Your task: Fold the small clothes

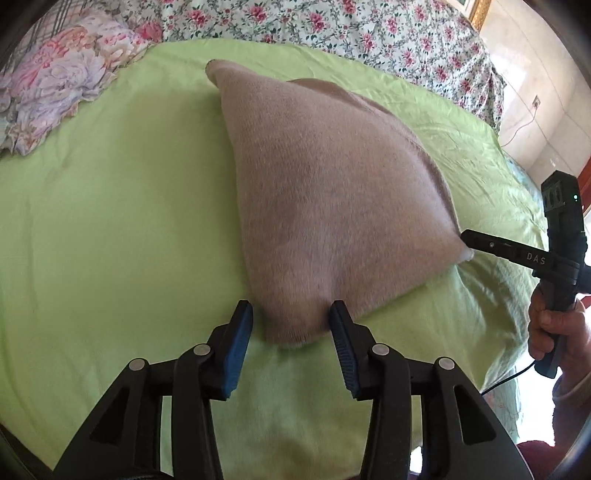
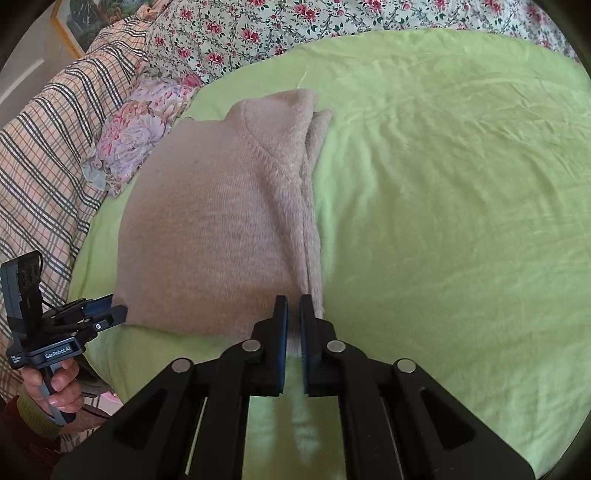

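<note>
Left gripper (image 1: 291,314): I hold it part open, astride the sweater (image 1: 325,206) corner, pads not pressing.
Right gripper (image 2: 293,321): I keep it pinched on the sweater's other near corner.
Doing it well: I close left first, then lift both evenly.

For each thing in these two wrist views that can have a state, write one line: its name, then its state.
Beige knitted garment: folded, lying on the sheet, near corners between the grippers' fingers.
Left gripper: open, fingers either side of one near corner.
Right gripper: shut on the other near corner.
Green sheet: spread over the bed, lightly wrinkled.
Floral quilt: bunched along the far edge.
Checked blanket: heaped at the side.
</note>
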